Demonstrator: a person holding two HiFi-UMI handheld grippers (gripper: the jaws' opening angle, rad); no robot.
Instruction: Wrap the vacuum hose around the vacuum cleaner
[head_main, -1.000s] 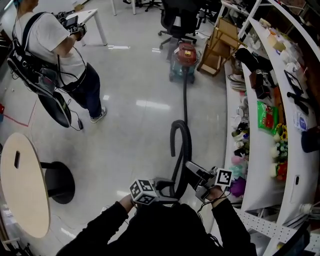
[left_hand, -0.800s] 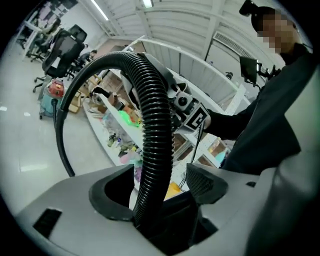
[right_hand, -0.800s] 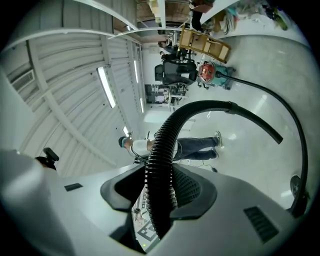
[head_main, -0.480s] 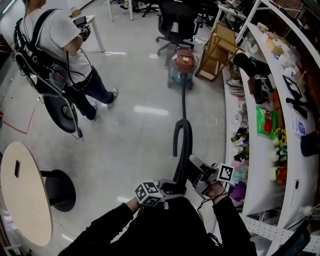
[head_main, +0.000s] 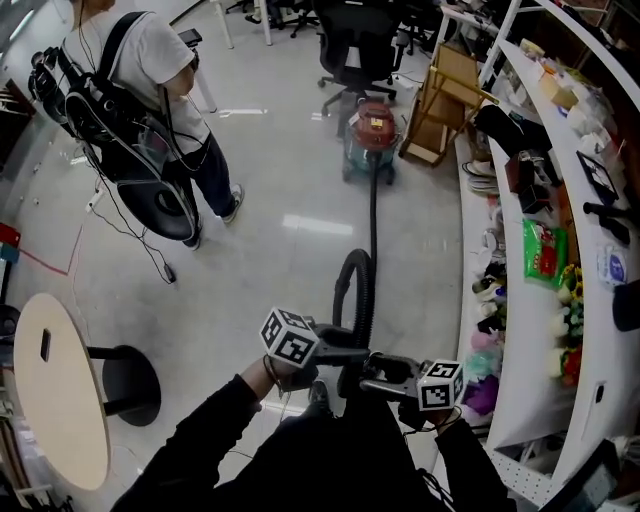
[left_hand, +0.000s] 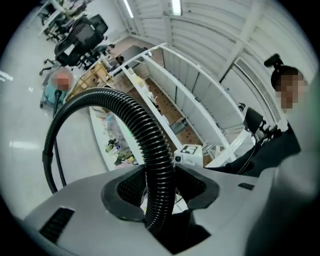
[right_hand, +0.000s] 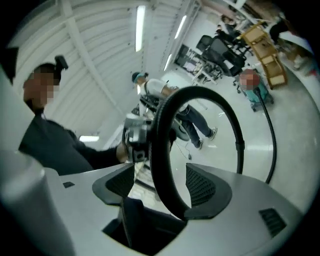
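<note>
The red and teal vacuum cleaner (head_main: 373, 135) stands far off on the floor. Its black ribbed hose (head_main: 371, 225) runs toward me, arches in a loop and ends between my hands. My left gripper (head_main: 343, 352) is shut on the hose (left_hand: 150, 145), having just closed on it; both pads of the left gripper (left_hand: 160, 187) press the ribs. My right gripper (head_main: 368, 382) sits just behind it, jaws just opened. In the right gripper view the hose (right_hand: 160, 150) passes between the right gripper (right_hand: 160, 182) pads, with a gap on the left side.
A person in a white shirt (head_main: 150, 110) carrying gear stands at upper left. A round table (head_main: 55, 390) is at lower left, and an office chair (head_main: 355, 40) and wooden frame (head_main: 440, 90) stand beyond the vacuum. A curved white counter (head_main: 510, 300) crowded with items runs along the right.
My left gripper has moved forward along the hose and closed on it. The right gripper has rolled over and opened off the hose. The person has stepped to the right.
</note>
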